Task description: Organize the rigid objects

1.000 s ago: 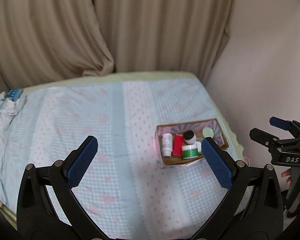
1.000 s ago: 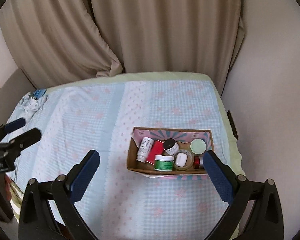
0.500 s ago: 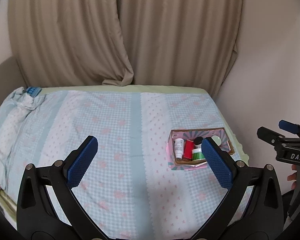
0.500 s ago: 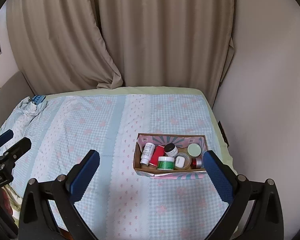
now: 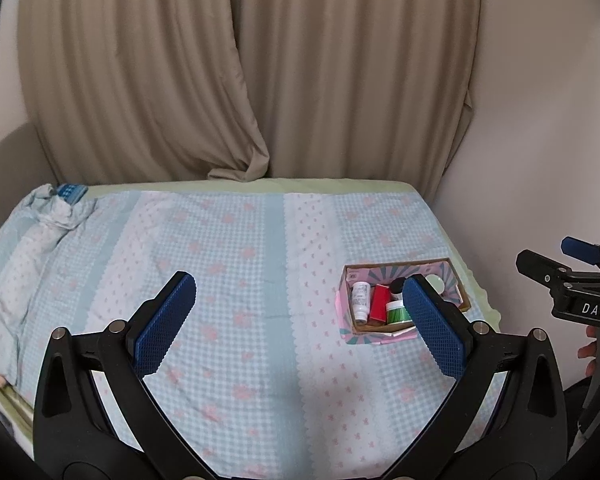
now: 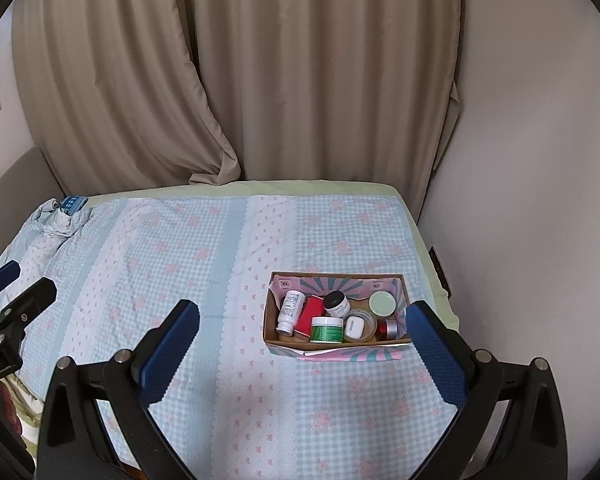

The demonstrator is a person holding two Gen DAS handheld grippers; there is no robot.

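A cardboard box (image 6: 270,312) with a pink and teal lining sits on the bed near its right edge; it also shows in the left wrist view (image 5: 345,292). It holds a white bottle (image 6: 291,307), a red box (image 6: 310,312), a green jar (image 6: 326,329), a black-lidded jar (image 6: 337,303), a pale green lid (image 6: 382,305), a red tin (image 6: 388,329) and a white case (image 6: 354,327). My left gripper (image 5: 300,322) is open and empty, held back above the bed. My right gripper (image 6: 302,338) is open and empty, well short of the box.
The bed carries a blue gingham quilt (image 5: 228,264) with pink flowers, bunched at the far left (image 5: 56,216). Beige curtains (image 5: 260,80) hang behind it. A wall (image 6: 520,200) runs close along the bed's right side.
Both grippers have pulled back and up from the bed; the box looks smaller and farther. More curtain and wall show. Both stay open and empty.
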